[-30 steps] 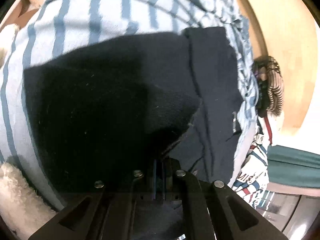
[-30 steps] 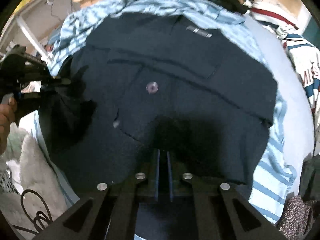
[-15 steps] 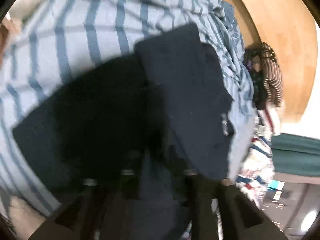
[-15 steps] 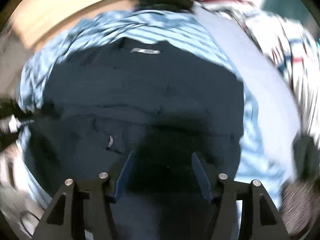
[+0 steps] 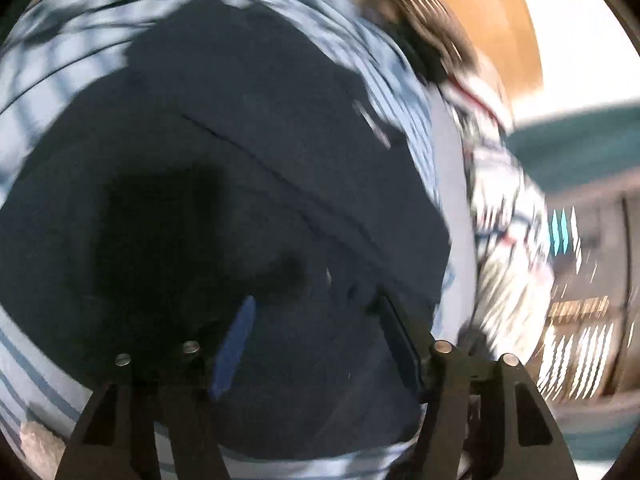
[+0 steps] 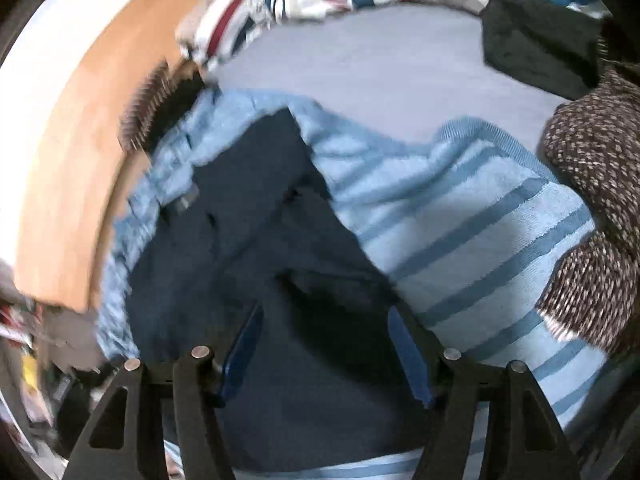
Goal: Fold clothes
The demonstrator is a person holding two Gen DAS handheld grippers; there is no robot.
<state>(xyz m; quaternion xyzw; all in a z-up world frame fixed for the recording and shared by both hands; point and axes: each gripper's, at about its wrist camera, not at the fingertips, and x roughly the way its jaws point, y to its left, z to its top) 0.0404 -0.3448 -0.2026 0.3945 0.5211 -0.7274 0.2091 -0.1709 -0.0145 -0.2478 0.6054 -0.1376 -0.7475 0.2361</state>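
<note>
Left wrist view: the left gripper point(image 5: 316, 316) tilts steeply down over a dark navy folded garment point(image 5: 240, 152), which fills the space ahead of and beneath the jaws. The jaws are apart and opening, the cloth under the gap, neither pad pressing it. A light-blue striped towel point(image 5: 404, 112) lies beyond the garment.

Right wrist view: the right gripper point(image 6: 324, 328) also tilts steeply down, jaws apart and opening, the navy garment point(image 6: 224, 240) beneath and ahead, unclamped. The striped towel point(image 6: 480, 216) spreads right of the jaws; a speckled brown knit point(image 6: 596, 184) lies farther right, a pale wooden board point(image 6: 76, 152) far left.
</note>
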